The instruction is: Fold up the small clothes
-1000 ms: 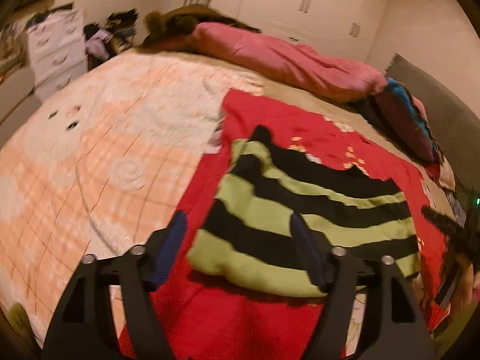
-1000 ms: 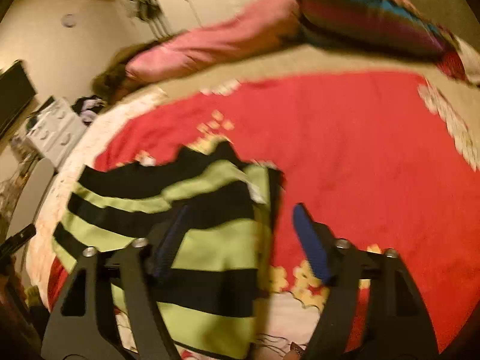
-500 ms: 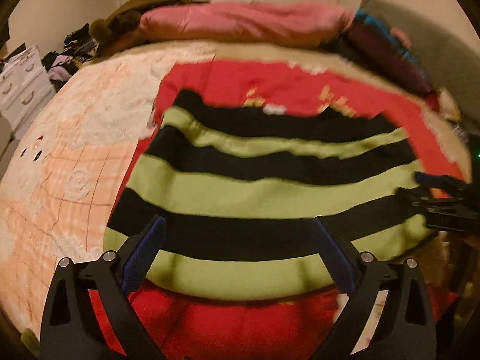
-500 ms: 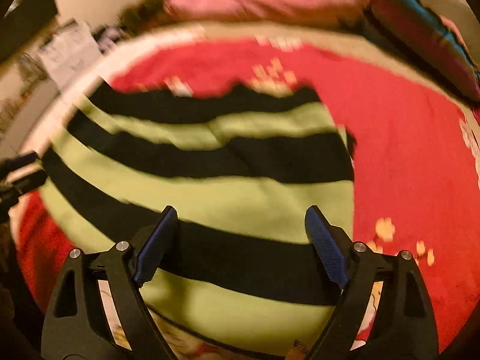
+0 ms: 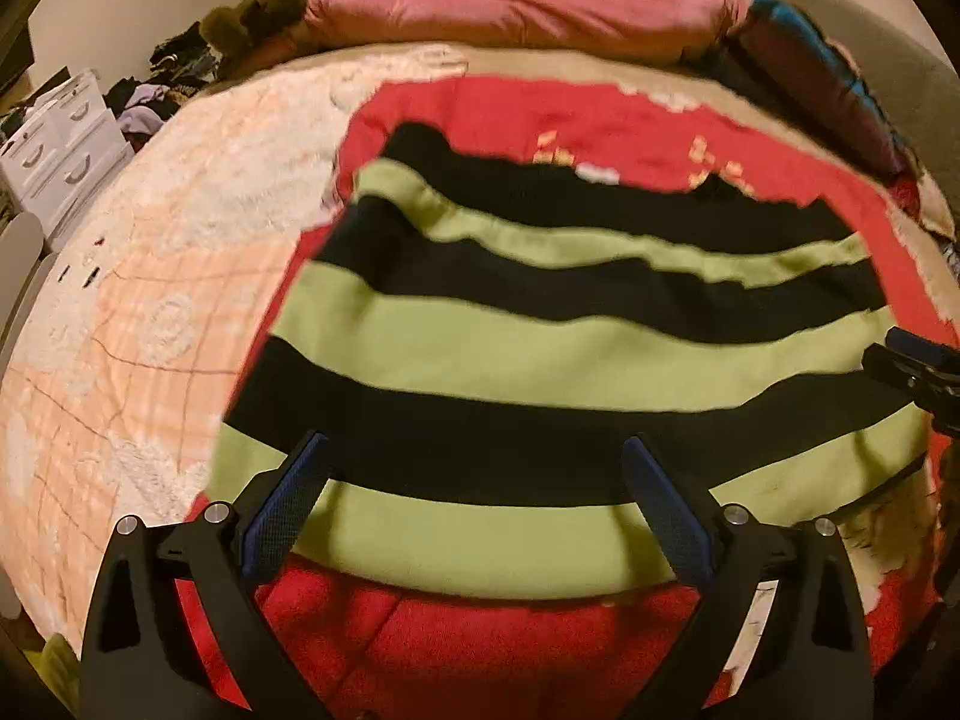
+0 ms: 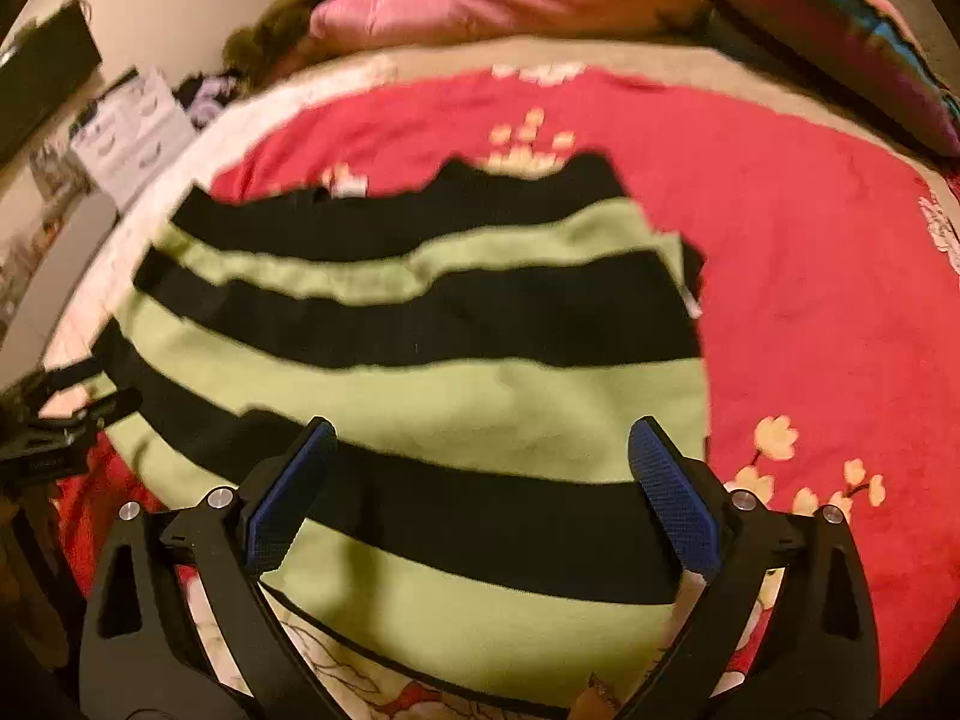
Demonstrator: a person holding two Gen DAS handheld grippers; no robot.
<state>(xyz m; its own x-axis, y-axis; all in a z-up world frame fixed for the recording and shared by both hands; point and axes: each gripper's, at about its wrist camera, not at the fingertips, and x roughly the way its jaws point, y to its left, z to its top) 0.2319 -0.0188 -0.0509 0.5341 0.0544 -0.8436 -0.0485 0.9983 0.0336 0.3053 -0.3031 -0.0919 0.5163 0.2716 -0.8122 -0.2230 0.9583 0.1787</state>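
A black-and-green striped garment (image 5: 540, 354) lies spread flat on a red blanket (image 5: 510, 630) in the middle of the bed, its stripes running across both views. The left gripper (image 5: 474, 498) hovers over the garment's near hem with its blue-padded fingers (image 5: 282, 504) spread wide and nothing between them; the hem's green band sits just beyond the fingertips, with bare red blanket below it. The right gripper (image 6: 480, 492) is likewise wide open and holds nothing, its fingers straddling the lower black and green stripes near the garment's right edge. That right edge runs straight up the red blanket, and beyond it a broad stretch of red cloth with pale flower prints (image 6: 774, 438) lies uncovered. The far edge of the garment is black and uneven, with open red blanket behind it up to a long pink pillow (image 5: 516, 6). To the left, a peach checked bedspread (image 5: 120, 330) covers the rest of the bed, and a white drawer unit (image 5: 60, 150) stands past the bedside. Each gripper shows at the side of the other's view, close to the garment's outer edges.
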